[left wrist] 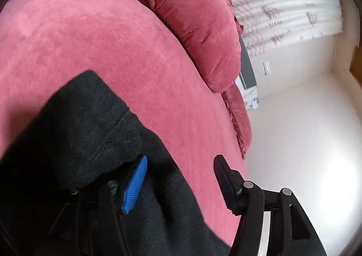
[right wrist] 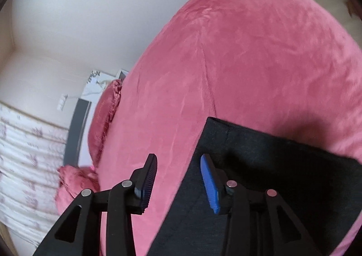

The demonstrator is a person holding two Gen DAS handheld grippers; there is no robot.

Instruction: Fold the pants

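Lying on the pink bed [left wrist: 95,41], the dark pants [left wrist: 74,134] are spread across its near part, well short of the pink pillows [left wrist: 196,21] at the headboard end. The left hand-held gripper [left wrist: 178,183] is wide open and grips nothing; its blue finger [left wrist: 134,184] is over the pants, the black one over bare bed. The right hand-held gripper [right wrist: 178,183] is likewise spread wide and empty, straddling the pants' edge [right wrist: 196,156], blue finger on the cloth side.
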